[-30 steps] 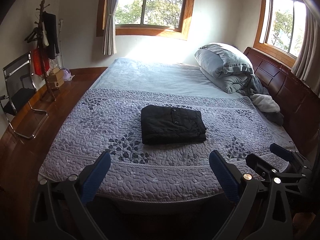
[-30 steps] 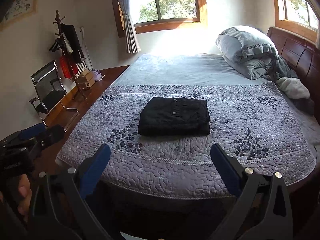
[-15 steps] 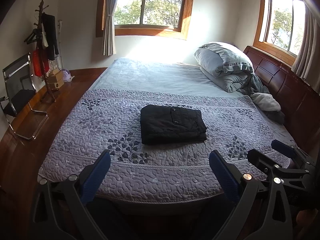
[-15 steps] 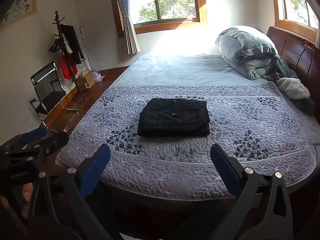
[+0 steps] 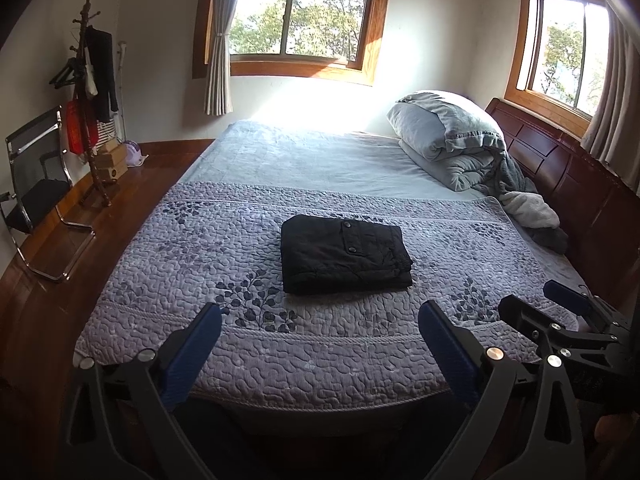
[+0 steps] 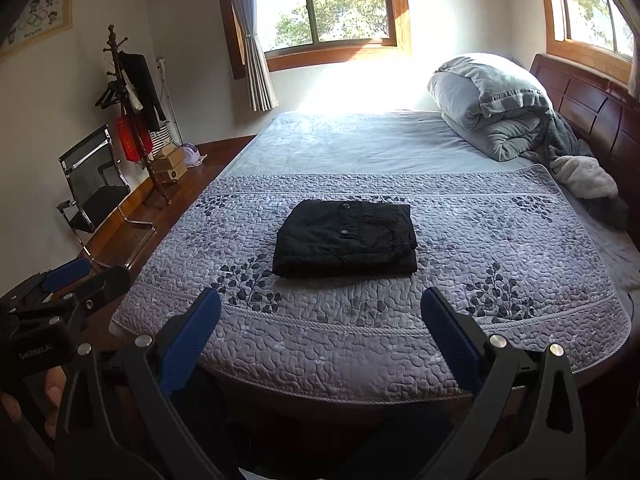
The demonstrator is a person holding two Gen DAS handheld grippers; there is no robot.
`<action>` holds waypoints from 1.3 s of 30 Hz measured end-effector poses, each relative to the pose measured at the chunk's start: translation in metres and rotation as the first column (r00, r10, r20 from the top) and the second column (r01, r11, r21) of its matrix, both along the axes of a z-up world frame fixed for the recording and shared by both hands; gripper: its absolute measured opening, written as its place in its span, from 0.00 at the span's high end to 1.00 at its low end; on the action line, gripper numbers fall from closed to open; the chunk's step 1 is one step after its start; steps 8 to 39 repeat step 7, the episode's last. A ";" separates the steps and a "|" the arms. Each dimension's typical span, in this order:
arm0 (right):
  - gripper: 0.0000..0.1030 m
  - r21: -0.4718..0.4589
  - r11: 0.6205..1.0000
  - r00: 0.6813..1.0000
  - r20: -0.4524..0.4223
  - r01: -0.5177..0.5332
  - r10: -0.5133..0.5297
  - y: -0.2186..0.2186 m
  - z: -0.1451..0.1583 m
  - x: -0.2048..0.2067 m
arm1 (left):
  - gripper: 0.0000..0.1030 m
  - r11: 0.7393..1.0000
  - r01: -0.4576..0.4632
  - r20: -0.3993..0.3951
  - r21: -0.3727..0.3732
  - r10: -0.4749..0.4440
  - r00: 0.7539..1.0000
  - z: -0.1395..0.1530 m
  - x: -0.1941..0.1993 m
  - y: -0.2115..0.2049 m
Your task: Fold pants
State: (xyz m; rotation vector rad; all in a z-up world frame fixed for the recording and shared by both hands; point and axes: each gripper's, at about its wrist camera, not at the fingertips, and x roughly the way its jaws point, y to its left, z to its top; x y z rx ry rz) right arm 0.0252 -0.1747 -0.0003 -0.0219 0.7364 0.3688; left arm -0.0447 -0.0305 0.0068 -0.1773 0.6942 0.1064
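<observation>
Both grippers have drawn back a little from the bed over the last second: in each wrist view the near edge of the quilt [image 5: 304,364] sits slightly higher in the frame than it did, and more dark space shows below it. Nothing on the bed has shifted.

The pants [image 5: 344,254] lie at the centre of the frame in both views, a compact black rectangle with two snaps showing on top, resting flat on the patterned quilt, well apart from the pillow and bedding [image 5: 452,140] at the upper right. The left gripper [image 5: 320,340] is released, its blue pads spread wide and holding nothing; the right gripper [image 6: 320,328] is likewise spread and empty. Each tool also shows in the other's view, the right one at the lower right edge of the left wrist view, the left one at the lower left of the right wrist view.

Judging from the tidy stack, the folding looks finished, and the step in hand is the retreat. To do it well, keep both tools level and pull straight back, away from the quilt edge, so that no finger catches the fabric and drags the bundle. One layer at the bundle's right edge bulges slightly; if neatness matters, a light press there with a flat pad would settle it.
</observation>
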 end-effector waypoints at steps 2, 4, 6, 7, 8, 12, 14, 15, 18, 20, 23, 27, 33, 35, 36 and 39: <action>0.03 0.002 1.000 1.000 -0.001 0.003 -0.003 0.000 0.000 0.000 | 0.04 1.000 -0.012 -0.016 0.004 0.012 1.000 0.000 0.001 0.001; 0.03 0.002 1.000 1.000 0.003 0.005 -0.005 -0.001 0.001 -0.001 | 0.04 1.000 -0.013 -0.014 0.020 0.013 1.000 0.001 0.000 0.000; 0.03 0.001 1.000 1.000 0.003 0.006 -0.006 -0.002 0.001 -0.001 | 0.04 0.999 -0.011 -0.013 0.031 0.012 1.000 0.002 -0.001 -0.001; 0.03 0.002 1.000 1.000 0.003 0.007 -0.007 -0.002 0.001 -0.001 | 0.04 0.999 -0.009 -0.013 0.031 0.010 1.000 0.002 -0.001 -0.002; 0.03 0.002 1.000 1.000 0.003 0.007 -0.007 -0.002 0.001 -0.001 | 0.04 0.999 -0.009 -0.013 0.031 0.010 1.000 0.002 -0.001 -0.002; 0.03 0.002 1.000 1.000 0.003 0.007 -0.007 -0.002 0.001 -0.001 | 0.04 0.999 -0.009 -0.013 0.031 0.010 1.000 0.002 -0.001 -0.002; 0.03 0.002 1.000 1.000 0.003 0.007 -0.007 -0.002 0.001 -0.001 | 0.04 0.999 -0.009 -0.013 0.031 0.010 1.000 0.002 -0.001 -0.002; 0.03 0.002 1.000 1.000 0.003 0.007 -0.007 -0.002 0.001 -0.001 | 0.04 0.999 -0.009 -0.013 0.031 0.010 1.000 0.002 -0.001 -0.002; 0.03 0.002 1.000 1.000 0.003 0.007 -0.007 -0.002 0.001 -0.001 | 0.04 0.999 -0.009 -0.013 0.031 0.010 1.000 0.002 -0.001 -0.002; 0.03 0.002 1.000 1.000 0.003 0.007 -0.007 -0.002 0.001 -0.001 | 0.04 0.999 -0.009 -0.013 0.031 0.010 1.000 0.002 -0.001 -0.002; 0.03 0.002 1.000 1.000 0.003 0.007 -0.007 -0.002 0.001 -0.001 | 0.04 0.999 -0.009 -0.013 0.031 0.010 1.000 0.002 -0.001 -0.002; 0.03 0.002 1.000 1.000 0.003 0.007 -0.007 -0.002 0.001 -0.001 | 0.04 0.999 -0.009 -0.013 0.031 0.010 1.000 0.002 -0.001 -0.002; 0.03 0.002 1.000 1.000 0.003 0.007 -0.007 -0.002 0.001 -0.001 | 0.04 0.999 -0.009 -0.013 0.031 0.010 1.000 0.002 -0.001 -0.002; 0.03 0.002 1.000 1.000 0.003 0.007 -0.007 -0.002 0.001 -0.001 | 0.04 0.999 -0.009 -0.013 0.031 0.010 1.000 0.002 -0.001 -0.002; 0.03 0.002 1.000 1.000 0.003 0.007 -0.007 -0.002 0.001 -0.001 | 0.04 0.999 -0.009 -0.013 0.031 0.010 1.000 0.002 -0.001 -0.002; 0.03 0.002 1.000 1.000 0.003 0.007 -0.007 -0.002 0.001 -0.001 | 0.04 0.999 -0.009 -0.013 0.031 0.010 1.000 0.002 -0.001 -0.002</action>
